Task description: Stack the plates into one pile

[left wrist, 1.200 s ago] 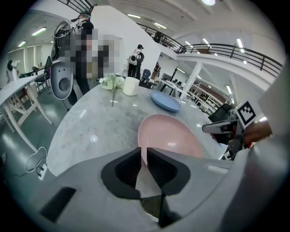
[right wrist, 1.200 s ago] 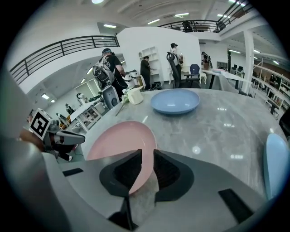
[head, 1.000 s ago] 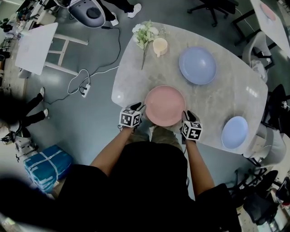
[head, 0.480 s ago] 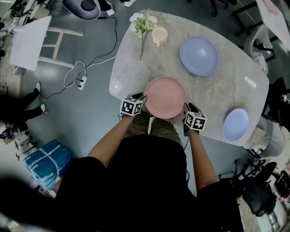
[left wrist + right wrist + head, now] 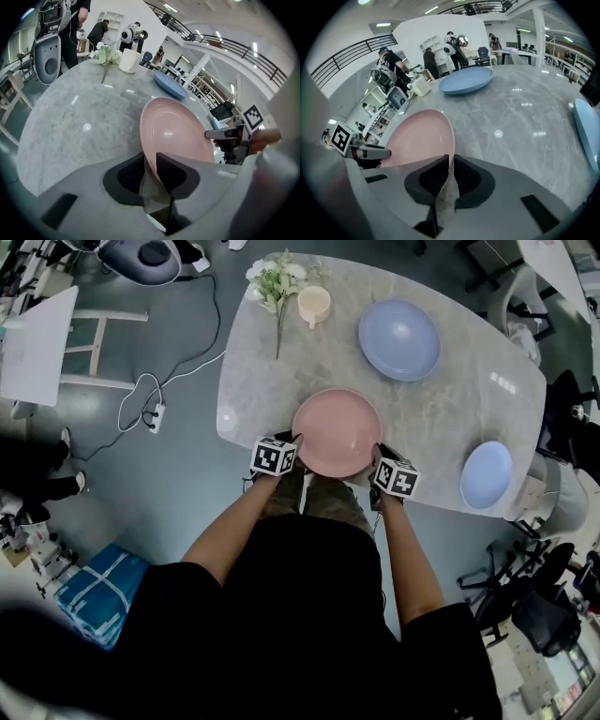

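Rim of round pink plate (image 5: 337, 432) clamped at nine and three o'clock by just-closing jaws: lift level.

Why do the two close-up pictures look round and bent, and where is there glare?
Left gripper view: wide-angle lens curves the table edge, stretches the pink plate, blackens corners. Right gripper view: same round frame; ceiling lights glint on the table. Head view: milder bend, bright patches on the table.

Left gripper (image 5: 293, 442) jaws are just closing onto the pink plate (image 5: 337, 432) at its left rim; right gripper (image 5: 377, 454) jaws are closing onto its right rim.
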Available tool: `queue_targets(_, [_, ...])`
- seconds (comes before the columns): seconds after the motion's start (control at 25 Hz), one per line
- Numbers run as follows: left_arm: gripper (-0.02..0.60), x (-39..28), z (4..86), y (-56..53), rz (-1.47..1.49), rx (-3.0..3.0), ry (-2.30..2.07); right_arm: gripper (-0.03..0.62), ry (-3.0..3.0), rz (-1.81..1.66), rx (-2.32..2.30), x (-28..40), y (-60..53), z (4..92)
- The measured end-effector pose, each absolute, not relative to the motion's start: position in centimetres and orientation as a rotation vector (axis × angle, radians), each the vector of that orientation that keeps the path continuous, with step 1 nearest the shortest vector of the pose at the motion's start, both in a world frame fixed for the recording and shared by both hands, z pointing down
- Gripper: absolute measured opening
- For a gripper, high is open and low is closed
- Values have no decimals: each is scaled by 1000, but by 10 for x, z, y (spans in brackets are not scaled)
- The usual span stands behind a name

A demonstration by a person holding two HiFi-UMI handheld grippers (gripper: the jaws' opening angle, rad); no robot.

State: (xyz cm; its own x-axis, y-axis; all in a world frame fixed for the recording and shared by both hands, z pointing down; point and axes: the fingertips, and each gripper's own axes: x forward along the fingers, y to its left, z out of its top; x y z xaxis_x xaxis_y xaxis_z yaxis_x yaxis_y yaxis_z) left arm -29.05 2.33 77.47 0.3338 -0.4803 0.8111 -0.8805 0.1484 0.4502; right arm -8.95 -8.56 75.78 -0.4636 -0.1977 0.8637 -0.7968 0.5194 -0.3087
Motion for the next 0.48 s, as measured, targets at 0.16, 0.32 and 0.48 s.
queue_targets(0.16, [83,-291,770,24,426,1496,-1261,35,-1921,954,866,-84,-80,755])
queue_targets(0.32, [77,-299,750,24,433,1521,-1244,35,-1935,961,921,-87,-68,737])
queue_targets(0.48, [74,-300,719,19,427,1569,-1205,31,-1939,1042,1025,-82,-59,718])
